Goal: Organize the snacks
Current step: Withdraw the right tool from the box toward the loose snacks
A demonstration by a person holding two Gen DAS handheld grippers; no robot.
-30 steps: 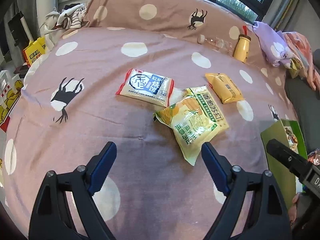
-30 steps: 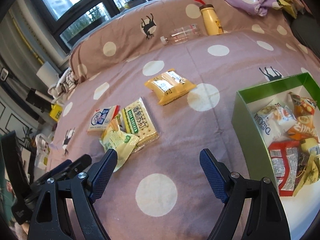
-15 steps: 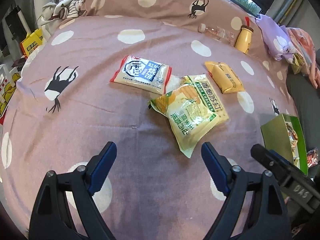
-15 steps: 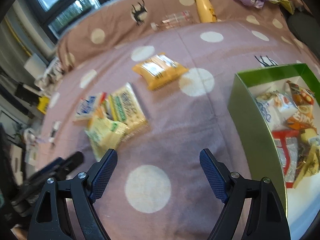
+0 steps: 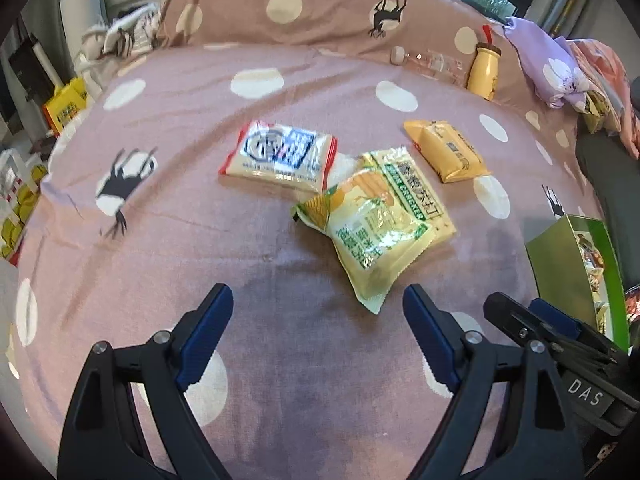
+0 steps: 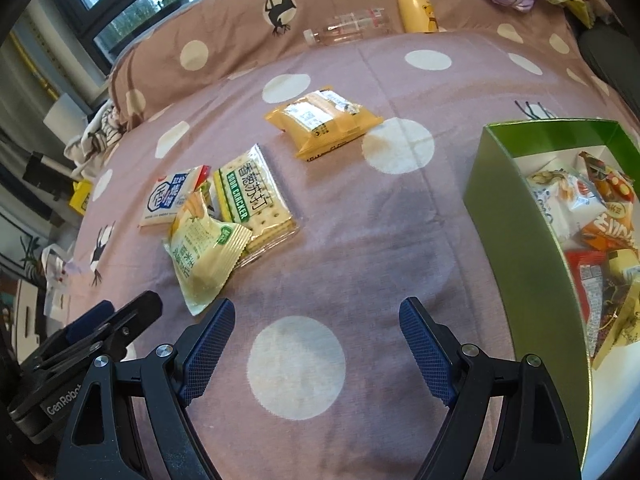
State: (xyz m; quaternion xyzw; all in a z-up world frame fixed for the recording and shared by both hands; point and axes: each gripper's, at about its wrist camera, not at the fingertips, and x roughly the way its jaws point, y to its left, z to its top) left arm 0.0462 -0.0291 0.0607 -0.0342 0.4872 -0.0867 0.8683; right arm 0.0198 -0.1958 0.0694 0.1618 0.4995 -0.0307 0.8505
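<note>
Two open, empty grippers are held low over a polka-dot bed [image 5: 280, 360] where four snack packs wait to be sorted. The left gripper [image 5: 318, 332] is spread wide with nothing between its jaws; just ahead of it and slightly to its right lies a pale yellow corn snack bag [image 5: 372, 236], its near corner close to the right-hand jaw. That bag rests partly on a pack of soda crackers [image 5: 416, 196], which is why the upper bag would probably have to be lifted first. Further ahead a red-edged white packet [image 5: 280, 156] is seen, and beyond the crackers to the right an orange pack [image 5: 444, 152].

The right gripper [image 6: 316, 332] is likewise held wide and empty above a white dot on the bedcover. To its right, close by, stands a green box [image 6: 520, 248], already holding several wrapped snacks, which suggests it is the collecting place. The loose packs are found ahead of this gripper and to its left, the orange pack [image 6: 324, 120] straight ahead and farthest off.

A yellow bottle [image 6: 414, 4] and a clear bottle [image 6: 348, 26] are propped against the pillow at the far side, well apart from both grippers. Both grippers are angled downward, apparently poised for a pick-up.
</note>
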